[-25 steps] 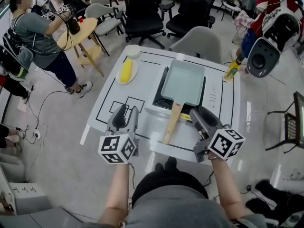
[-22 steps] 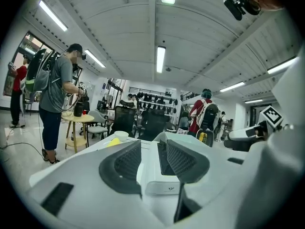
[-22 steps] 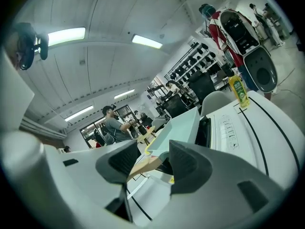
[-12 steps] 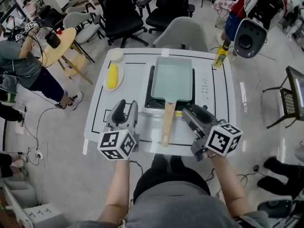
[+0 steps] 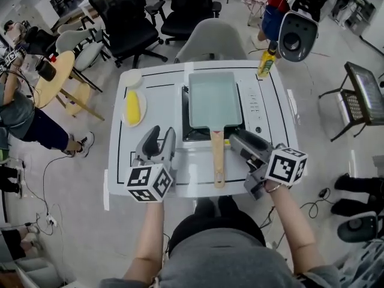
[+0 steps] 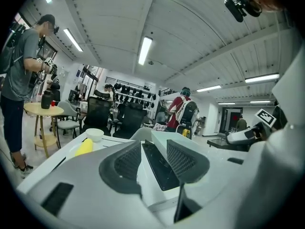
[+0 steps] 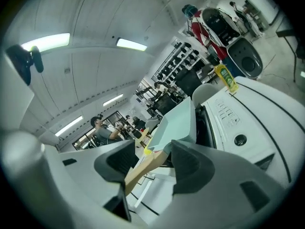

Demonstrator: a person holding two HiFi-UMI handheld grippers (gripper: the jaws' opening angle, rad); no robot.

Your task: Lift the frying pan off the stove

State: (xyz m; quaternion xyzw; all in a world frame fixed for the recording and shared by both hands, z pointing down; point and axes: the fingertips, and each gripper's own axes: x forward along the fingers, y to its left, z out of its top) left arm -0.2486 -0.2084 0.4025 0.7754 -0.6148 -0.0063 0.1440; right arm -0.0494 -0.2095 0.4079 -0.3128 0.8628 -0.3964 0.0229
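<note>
Head view puts the frying pan (image 5: 211, 99) flat on the black stove (image 5: 186, 134), in the middle of the white bench (image 5: 282, 122). Its wooden handle (image 5: 217, 158) runs out toward 6 o'clock, to the person. Nothing of the lift is done yet, as far as the pictures show: the pan is not raised and neither tool has hold of it.

The right hand-held gripper (image 5: 238, 139) lies just at 3 o'clock of the handle, tips aimed toward 11 o'clock. In the right gripper view its 2 jaws stand well apart. The handle shows in the gap and crosses toward the left jaw, but it is not clamped. The left hand-held gripper (image 5: 162, 133) rests at 9 o'clock of the handle, clearly apart from it. Its jaws are spread too, with only bare bench between them.

What is left, I judge, is the whole job: close on the handle, then raise the pan clear of the stove.

The pan is rectangular and pale mint green, with shallow upright walls. It looks empty (no food shows inside). The long, light-wood handle seems the natural grip. Held that far from the body, the pan may tip forward.
</note>
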